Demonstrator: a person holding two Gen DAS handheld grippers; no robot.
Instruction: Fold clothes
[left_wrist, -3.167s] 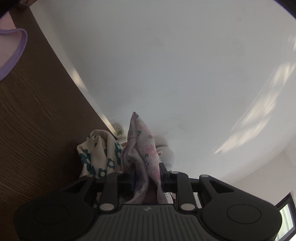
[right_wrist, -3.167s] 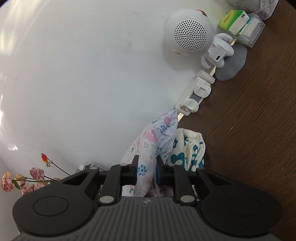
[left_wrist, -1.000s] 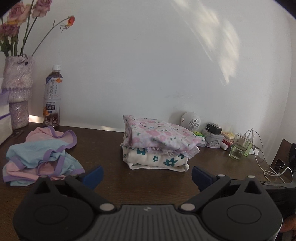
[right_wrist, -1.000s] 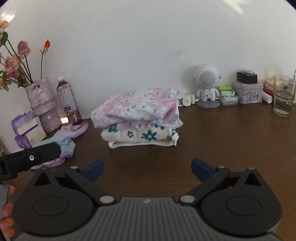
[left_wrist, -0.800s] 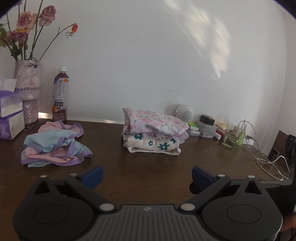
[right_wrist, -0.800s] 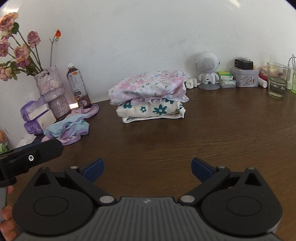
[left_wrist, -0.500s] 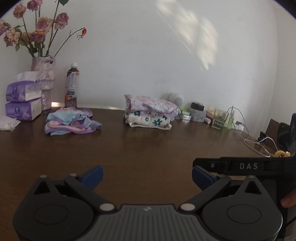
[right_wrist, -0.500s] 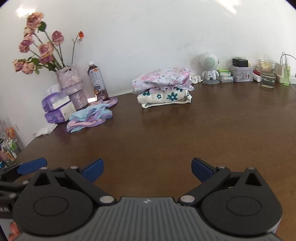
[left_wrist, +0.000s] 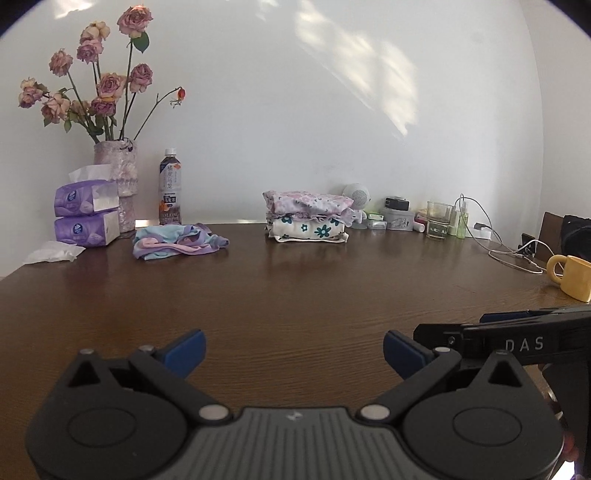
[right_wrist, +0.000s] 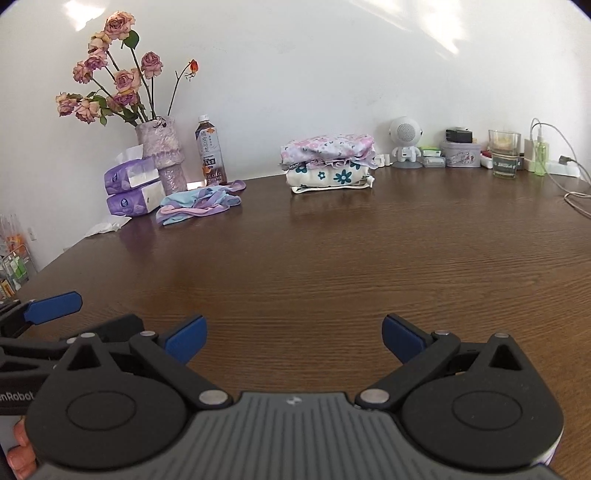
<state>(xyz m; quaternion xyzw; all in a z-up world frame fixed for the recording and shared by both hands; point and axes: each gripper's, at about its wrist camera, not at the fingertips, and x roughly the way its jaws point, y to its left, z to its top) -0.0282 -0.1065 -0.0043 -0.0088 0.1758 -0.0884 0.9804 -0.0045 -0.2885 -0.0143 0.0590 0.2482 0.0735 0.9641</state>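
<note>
- Now the long dark-brown wooden table (left_wrist: 295, 295) is lying bare between the person and the clothes, both grippers having pulled well back from the far edge where they were working seconds ago.
- The stack of two folded garments, a pink-and-lilac floral piece on top of a cream piece with teal flowers (right_wrist: 328, 162), is sitting squared up near the white wall, released and no longer being touched; that fold is looking finished.
- The loose heap of light-blue, pink and purple-trimmed clothing (left_wrist: 177, 245) is lying unfolded to the left of the stack, just beside the brown tea bottle (left_wrist: 170, 192) and the purple tissue packs (left_wrist: 86, 214); it is likely waiting as the next piece.
- The left black gripper with blue pads (left_wrist: 293, 349) is hanging low over the near table edge, spread wide and carrying nothing.
- The right black gripper with blue pads (right_wrist: 293, 336) is doing the same just beside it, wide apart and empty.
</note>
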